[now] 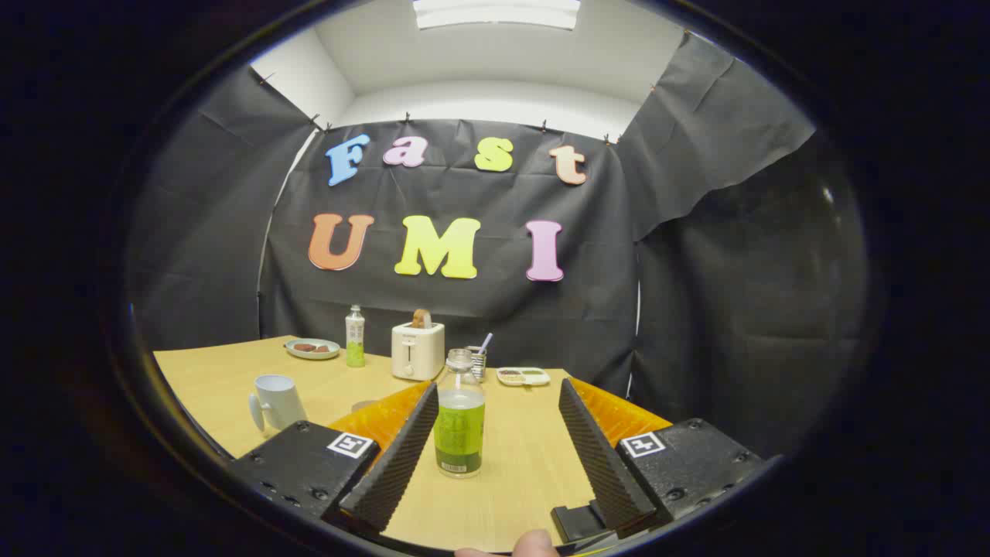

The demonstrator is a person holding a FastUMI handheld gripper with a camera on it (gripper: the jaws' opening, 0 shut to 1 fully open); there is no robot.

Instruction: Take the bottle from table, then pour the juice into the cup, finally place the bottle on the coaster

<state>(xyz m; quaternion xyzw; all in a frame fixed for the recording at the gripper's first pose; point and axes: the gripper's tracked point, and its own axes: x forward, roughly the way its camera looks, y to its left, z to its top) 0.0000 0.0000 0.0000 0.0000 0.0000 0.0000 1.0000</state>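
A clear bottle (459, 422) with green juice and a green label stands upright on the wooden table (526, 472), cap off. It sits between my gripper's (499, 394) two fingers, closer to the left finger (402, 449), with a wide gap to the right finger (595, 449). The fingers are open and neither one presses on it. A white cup (274, 402) with a handle stands to the left, beyond the left finger. A small round patch (362, 405) behind the left finger may be the coaster; most of it is hidden.
At the back of the table stand a second green bottle (355, 336), a plate with food (312, 349), a white toaster (418, 350) with bread in it, a small holder with a straw (479, 360) and a flat dish (523, 377). A fingertip (534, 544) shows below the gripper.
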